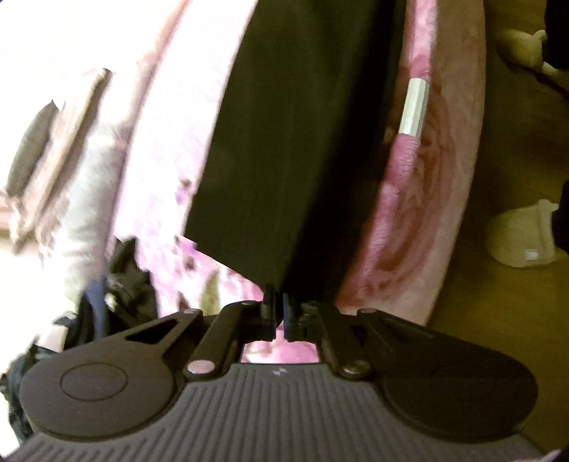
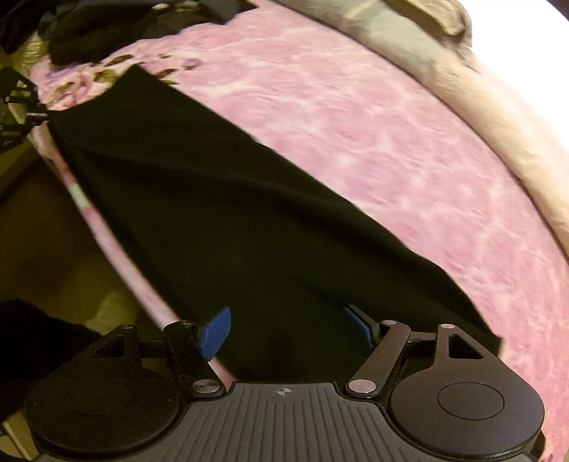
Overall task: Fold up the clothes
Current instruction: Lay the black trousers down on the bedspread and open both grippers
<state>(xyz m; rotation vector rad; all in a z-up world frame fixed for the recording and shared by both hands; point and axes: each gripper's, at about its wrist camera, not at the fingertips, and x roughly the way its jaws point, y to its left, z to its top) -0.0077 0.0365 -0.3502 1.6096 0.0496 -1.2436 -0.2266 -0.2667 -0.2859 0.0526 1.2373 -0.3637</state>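
Cloth (image 2: 220,213), black and long, lay along the pink blanket's (image 2: 355,135) edge while your left gripper (image 1: 280,309) pinched its far corner and your right gripper (image 2: 286,328) stood spread above its near end.

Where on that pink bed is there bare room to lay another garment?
The widest bare stretch of the pink blanket lies between the black garment and the beige bedding. The far corner is crowded by a dark clothes pile.

Matt black cloth garment (image 2: 220,199) lies on a fuzzy pink blanket (image 2: 355,135).
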